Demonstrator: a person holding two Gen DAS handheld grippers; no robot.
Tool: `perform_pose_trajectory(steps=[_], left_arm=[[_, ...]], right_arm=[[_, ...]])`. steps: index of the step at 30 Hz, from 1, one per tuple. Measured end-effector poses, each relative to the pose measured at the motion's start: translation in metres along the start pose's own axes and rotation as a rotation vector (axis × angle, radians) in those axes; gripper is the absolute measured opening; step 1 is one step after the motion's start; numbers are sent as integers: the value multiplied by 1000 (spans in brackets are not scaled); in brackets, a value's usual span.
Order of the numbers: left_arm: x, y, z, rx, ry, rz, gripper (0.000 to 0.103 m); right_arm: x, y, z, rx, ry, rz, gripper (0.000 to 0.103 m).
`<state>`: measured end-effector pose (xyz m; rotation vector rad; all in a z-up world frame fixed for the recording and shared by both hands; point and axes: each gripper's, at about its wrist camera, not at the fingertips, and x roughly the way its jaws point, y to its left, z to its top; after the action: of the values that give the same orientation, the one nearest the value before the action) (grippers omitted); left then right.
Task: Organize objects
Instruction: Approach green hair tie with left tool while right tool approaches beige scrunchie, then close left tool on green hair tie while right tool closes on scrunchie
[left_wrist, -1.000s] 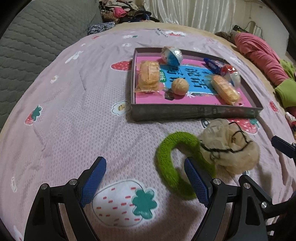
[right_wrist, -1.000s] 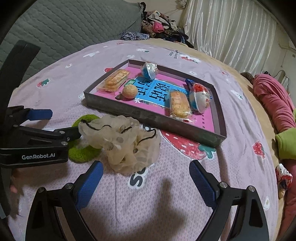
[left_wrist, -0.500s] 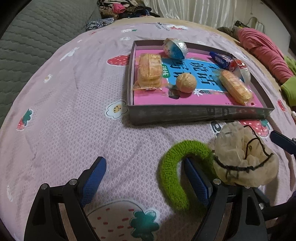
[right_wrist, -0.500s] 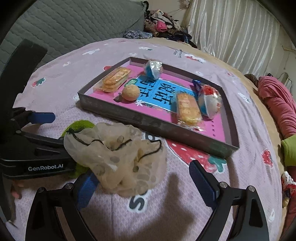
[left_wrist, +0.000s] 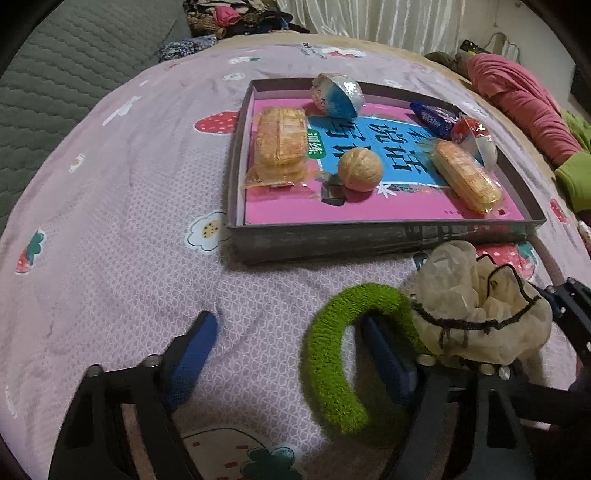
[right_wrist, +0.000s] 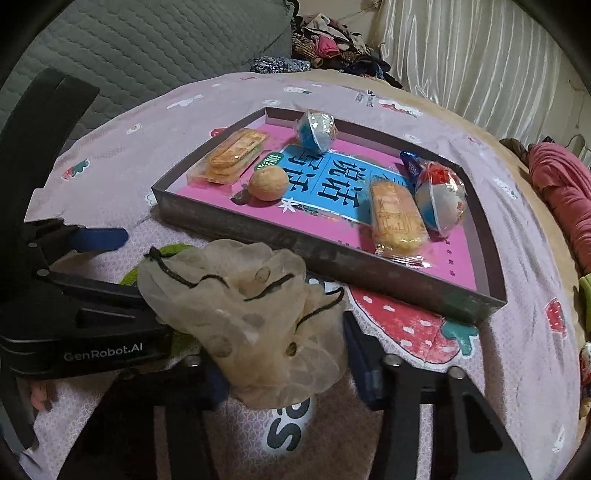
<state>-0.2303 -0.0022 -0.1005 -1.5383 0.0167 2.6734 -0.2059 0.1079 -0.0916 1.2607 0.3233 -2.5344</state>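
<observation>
The two loose things are a green scrunchie (left_wrist: 332, 354) and a beige mesh scrunchie (right_wrist: 251, 317), touching each other on the bed just in front of the tray (left_wrist: 384, 240). A second ago both sets of tongs stood wide and further back; now both have come in and are closing. The right tongs (right_wrist: 284, 365) have the beige one between the pads, looks nearly pinched. The left tongs (left_wrist: 291, 354) straddle one arc of the green loop, pads not pressing yet. So I'd guess both get lifted into the tray next. In the tray I count two biscuit packs, two foil-wrapped ball things, one walnut (left_wrist: 360, 169), one blue candy (left_wrist: 434, 117) and a small dark bit.
</observation>
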Motion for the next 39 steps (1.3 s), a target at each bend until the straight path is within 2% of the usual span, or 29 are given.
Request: perform_pose_trajectory(steps=[2,4,5,7,8,9,11,20,26,30,39], left_arm=[[-1,-2,0,1,1,-24,62],[-1,-4,0,4,10,-37,58],[-2,-4,0,-4,15,-51,52],[-4,-1,1,-31,22,-85,36],[-5,0,0,-38,21,-89,20],[-6,1,0,-45,21,-91,12],[-8,2,-1,-58,15,-100,12],[-23,-16,-10,-7,-8,-50,11],[-43,-17,-20,-4,-35,-37,11],[-62,-20,-25,1,-68,-35,12],[-105,-26,-31,15,-125,-25,12]], right_arm=[[-1,-1,-1,8,-4,5,44],[-3,-3,-1,21,-12,12,41],[-5,-6,-2,34,-22,16,39],[-7,-9,-4,54,-26,29,37],[-7,-12,-4,65,-27,35,36],[-7,-14,-5,76,-28,44,36],[-10,-16,-6,88,-32,59,33],[-25,-21,-11,111,-45,75,26],[-46,-28,-14,151,-98,95,19],[-63,-33,-18,178,-124,123,19],[-108,-35,-24,194,-176,121,18]])
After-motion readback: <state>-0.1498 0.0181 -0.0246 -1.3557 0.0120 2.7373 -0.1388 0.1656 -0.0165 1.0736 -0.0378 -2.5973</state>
